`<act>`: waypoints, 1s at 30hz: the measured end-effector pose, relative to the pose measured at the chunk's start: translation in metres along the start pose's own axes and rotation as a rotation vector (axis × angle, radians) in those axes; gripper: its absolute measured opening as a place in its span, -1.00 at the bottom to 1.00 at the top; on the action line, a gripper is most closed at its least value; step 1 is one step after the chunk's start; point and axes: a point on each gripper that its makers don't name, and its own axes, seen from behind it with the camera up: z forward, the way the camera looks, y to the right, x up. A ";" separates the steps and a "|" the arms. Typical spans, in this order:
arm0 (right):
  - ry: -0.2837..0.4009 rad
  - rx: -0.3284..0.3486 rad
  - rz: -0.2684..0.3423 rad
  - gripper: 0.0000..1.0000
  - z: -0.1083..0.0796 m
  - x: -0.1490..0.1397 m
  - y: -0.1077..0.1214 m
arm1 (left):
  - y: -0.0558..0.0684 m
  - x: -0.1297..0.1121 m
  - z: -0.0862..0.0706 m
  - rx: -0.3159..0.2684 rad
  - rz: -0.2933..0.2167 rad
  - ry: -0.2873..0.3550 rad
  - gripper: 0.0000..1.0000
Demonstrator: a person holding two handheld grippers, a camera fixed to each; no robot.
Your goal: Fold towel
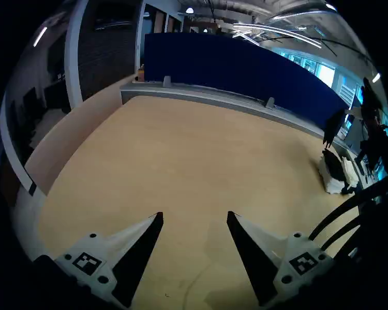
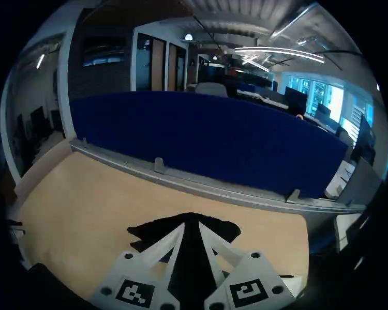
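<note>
In the right gripper view a black towel (image 2: 214,230) lies on the light wooden table (image 2: 80,217), and a strip of it runs up between the fingers. My right gripper (image 2: 192,226) is shut on that cloth, just short of the table's far edge. In the left gripper view my left gripper (image 1: 194,217) is open over bare tabletop (image 1: 183,150), nothing between its fingers. Far to the right in that view a dark cloth-like shape (image 1: 332,126) hangs; I cannot tell whether it is the towel.
A blue partition (image 2: 204,139) on a grey rail (image 2: 194,183) bounds the table's far side. A white and black pile (image 1: 338,176) sits at the table's right end in the left gripper view. Black curved bars (image 1: 349,214) stand at the lower right there.
</note>
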 end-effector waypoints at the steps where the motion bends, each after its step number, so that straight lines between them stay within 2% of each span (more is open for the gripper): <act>1: -0.001 -0.002 0.003 -0.93 0.002 0.000 0.001 | 0.000 0.000 0.000 0.000 0.000 -0.001 0.83; 8: -0.018 -0.005 0.031 -0.93 0.009 -0.011 0.007 | 0.004 -0.001 0.002 -0.001 0.004 -0.003 0.83; 16: -0.042 -0.017 0.075 -0.93 -0.011 -0.050 0.015 | 0.011 0.000 0.004 -0.012 0.012 -0.004 0.83; 22: -0.070 -0.044 0.122 -0.93 -0.037 -0.091 0.025 | 0.015 0.002 0.005 -0.023 0.023 -0.005 0.83; 30: -0.150 -0.102 0.204 -0.93 -0.059 -0.169 0.040 | 0.023 0.002 0.005 -0.038 0.041 -0.008 0.83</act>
